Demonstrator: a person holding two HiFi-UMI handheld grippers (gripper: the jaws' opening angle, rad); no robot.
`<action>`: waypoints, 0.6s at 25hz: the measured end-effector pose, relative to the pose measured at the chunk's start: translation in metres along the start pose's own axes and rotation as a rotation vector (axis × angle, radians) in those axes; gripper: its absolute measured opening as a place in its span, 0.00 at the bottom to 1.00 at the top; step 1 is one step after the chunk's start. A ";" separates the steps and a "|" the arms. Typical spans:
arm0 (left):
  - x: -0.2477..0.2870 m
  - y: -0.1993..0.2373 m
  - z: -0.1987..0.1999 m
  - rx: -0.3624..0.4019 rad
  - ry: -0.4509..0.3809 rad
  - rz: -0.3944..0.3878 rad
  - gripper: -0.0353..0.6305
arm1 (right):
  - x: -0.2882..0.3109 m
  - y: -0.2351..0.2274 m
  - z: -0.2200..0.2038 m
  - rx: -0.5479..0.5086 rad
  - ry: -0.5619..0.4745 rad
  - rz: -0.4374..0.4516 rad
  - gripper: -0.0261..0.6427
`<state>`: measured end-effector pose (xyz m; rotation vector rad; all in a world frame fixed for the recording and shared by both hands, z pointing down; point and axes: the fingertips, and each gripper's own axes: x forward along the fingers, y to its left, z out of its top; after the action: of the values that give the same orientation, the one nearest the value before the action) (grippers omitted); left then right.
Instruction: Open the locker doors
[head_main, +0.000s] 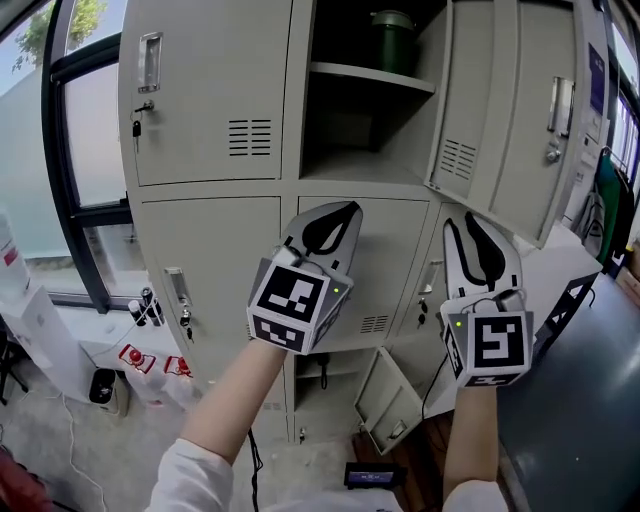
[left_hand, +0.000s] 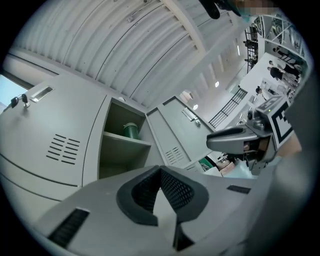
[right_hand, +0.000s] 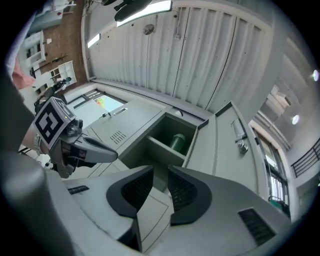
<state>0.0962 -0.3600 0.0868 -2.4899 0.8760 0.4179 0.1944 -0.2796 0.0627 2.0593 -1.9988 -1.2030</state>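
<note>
A bank of grey lockers (head_main: 210, 150) fills the head view. The upper middle compartment stands open, its door (head_main: 510, 110) swung out to the right, and a green container (head_main: 395, 40) sits on the shelf inside. The upper left door (head_main: 200, 90) is closed, with a key under its handle (head_main: 150, 62). A small bottom door (head_main: 385, 400) hangs open. My left gripper (head_main: 345, 208) is shut and empty in front of the closed middle door (head_main: 385, 275). My right gripper (head_main: 458, 218) is open and empty beside it, near the open door's lower edge. Neither touches a locker.
A window (head_main: 90, 150) is left of the lockers. Bottles and red items (head_main: 150, 358) lie on the floor below it. A dark table (head_main: 580, 400) is at the right, with green cloth (head_main: 610, 200) hanging behind. A dark device (head_main: 372, 475) lies on the floor.
</note>
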 end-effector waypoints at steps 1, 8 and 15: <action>-0.004 0.001 -0.005 -0.005 0.000 0.011 0.08 | 0.001 0.011 -0.009 0.018 0.008 0.020 0.17; -0.039 -0.001 -0.062 0.007 0.079 0.069 0.08 | 0.005 0.094 -0.067 0.142 0.080 0.182 0.17; -0.090 0.019 -0.101 -0.003 0.161 0.162 0.08 | 0.012 0.176 -0.101 0.249 0.126 0.346 0.17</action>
<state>0.0296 -0.3799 0.2043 -2.4915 1.1465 0.2735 0.0987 -0.3690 0.2187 1.7206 -2.4121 -0.7785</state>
